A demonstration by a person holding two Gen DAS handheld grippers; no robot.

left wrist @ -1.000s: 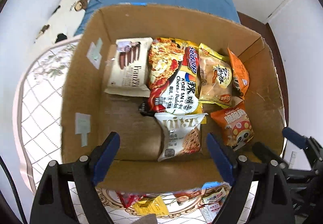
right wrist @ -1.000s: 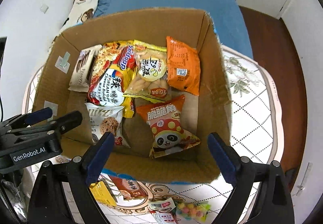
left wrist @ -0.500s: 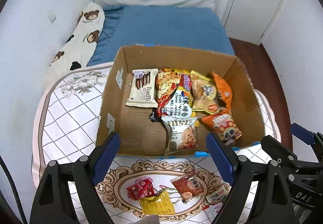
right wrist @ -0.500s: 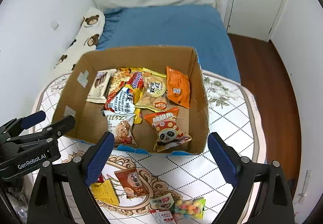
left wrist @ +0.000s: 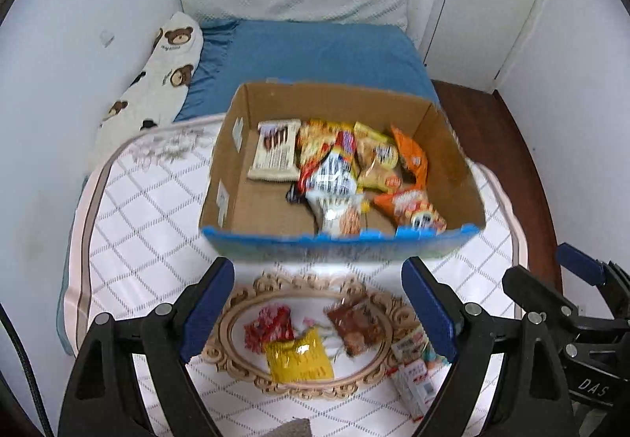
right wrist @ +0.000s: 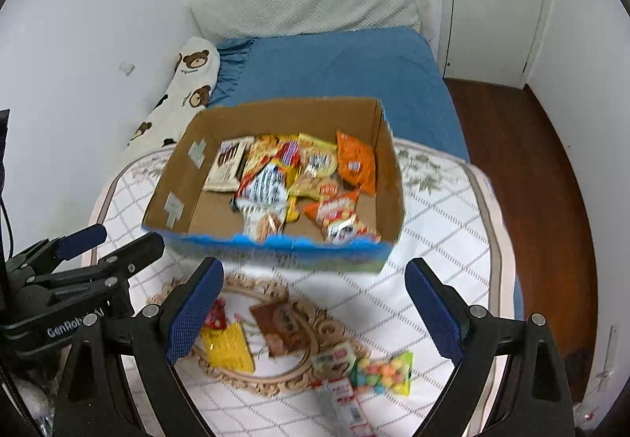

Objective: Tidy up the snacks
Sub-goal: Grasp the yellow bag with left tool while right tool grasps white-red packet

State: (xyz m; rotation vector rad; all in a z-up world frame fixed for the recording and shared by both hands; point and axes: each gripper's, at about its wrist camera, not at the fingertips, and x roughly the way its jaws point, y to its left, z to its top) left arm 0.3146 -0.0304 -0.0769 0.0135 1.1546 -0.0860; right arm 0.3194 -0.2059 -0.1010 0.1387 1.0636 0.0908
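Both views pull back and up from the cardboard box, which now sits farther off with its blue front wall showing. The left gripper and right gripper, once over the box, now hang above loose packets on the quilted mat, including a yellow packet and a bag of coloured candies.

Both cameras ride behind the blue-padded fingers of their own hand-held gripper and look forward and steeply down over a quilted white mat toward the cardboard box and the blue bed beyond. The left wrist view sits to the left: the other hand-held gripper shows at its lower right edge. The right wrist view is its mirror (the left hand-held gripper pokes in at lower left). Neither is close; the box fills only the middle of each picture. Both share the box, the loose packets near the yellow packet in front of it, the bear-print pillow and the white door.
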